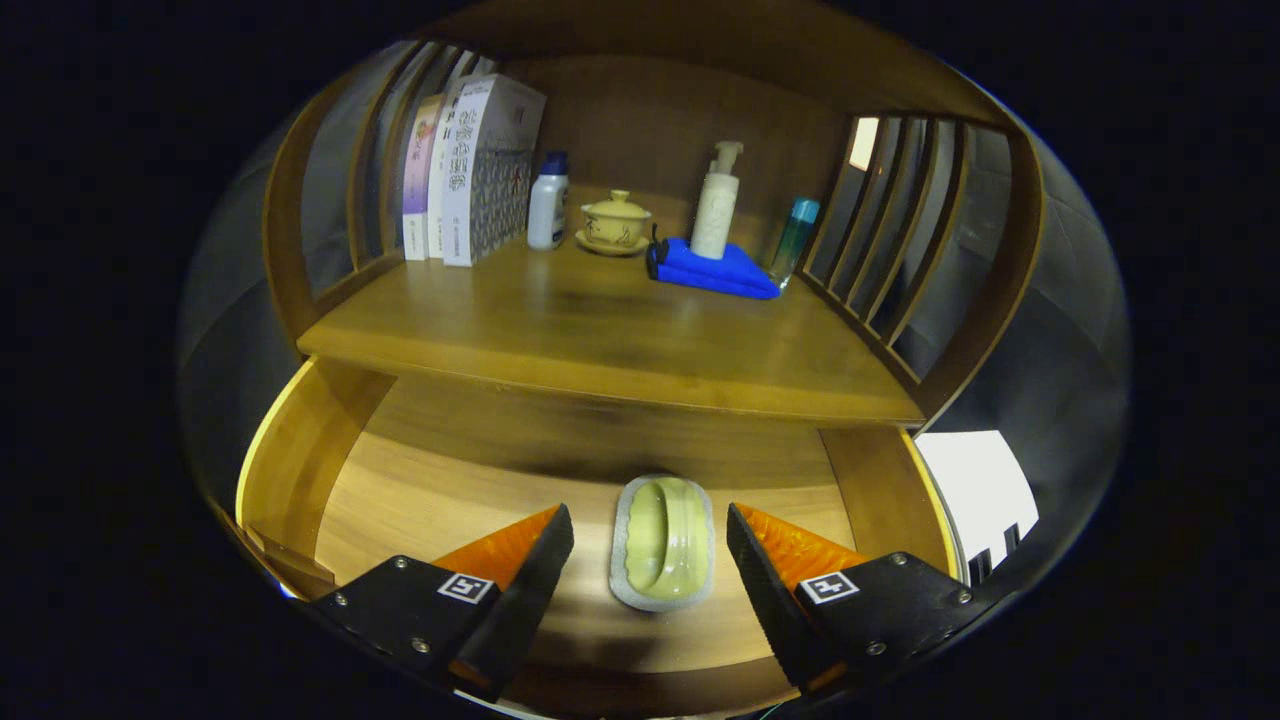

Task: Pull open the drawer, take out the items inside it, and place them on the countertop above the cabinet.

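The wooden drawer point(300, 460) is pulled open below the countertop point(600, 340). On its floor lies a pale green oval soap dish point(663, 542) with a grey rim, lengthwise between my two fingers. My gripper point(650, 530) hovers over the drawer, open, with one finger on each side of the dish and a gap to it on both sides. The back part of the drawer is hidden under the countertop.
On the countertop stand books point(470, 170), a white bottle point(547, 205), a lidded yellow cup on a saucer point(615, 222), a pump bottle point(718, 205) on a folded blue cloth point(712, 268), and a teal bottle point(795, 240). Slatted wooden sides point(900, 240) flank the shelf.
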Available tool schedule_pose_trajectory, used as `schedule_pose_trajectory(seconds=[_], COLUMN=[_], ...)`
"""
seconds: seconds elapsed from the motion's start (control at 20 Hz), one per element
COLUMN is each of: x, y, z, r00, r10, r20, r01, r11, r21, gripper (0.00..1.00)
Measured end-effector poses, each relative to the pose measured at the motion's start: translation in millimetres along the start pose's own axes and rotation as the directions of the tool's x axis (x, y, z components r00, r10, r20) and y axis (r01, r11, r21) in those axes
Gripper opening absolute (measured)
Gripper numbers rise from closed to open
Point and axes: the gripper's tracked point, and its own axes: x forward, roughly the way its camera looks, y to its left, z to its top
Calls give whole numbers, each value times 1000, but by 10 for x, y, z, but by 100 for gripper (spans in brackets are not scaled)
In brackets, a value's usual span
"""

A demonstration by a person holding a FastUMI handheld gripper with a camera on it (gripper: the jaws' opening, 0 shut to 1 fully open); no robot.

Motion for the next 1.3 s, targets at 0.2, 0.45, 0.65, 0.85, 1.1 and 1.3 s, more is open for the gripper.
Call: schedule_pose_trajectory(seconds=[0.2, 0.45, 0.65, 0.85, 1.1, 1.3], x=[97, 97, 196, 305, 382, 366], y=[-33, -260, -443, -496, -447, -336], z=[-122, -87, -184, -248, -385, -458], r00=[998, 996, 991, 988, 984, 984], r10=[-25, -74, -94, -83, -58, -58], r20=[-54, -40, -90, -130, -169, -167], r01=[24, 75, 100, 97, 79, 66], r11=[999, 997, 993, 989, 989, 997], r21=[-22, 2, 60, 109, 125, 39], gripper=[92, 89, 89, 84, 64, 32])
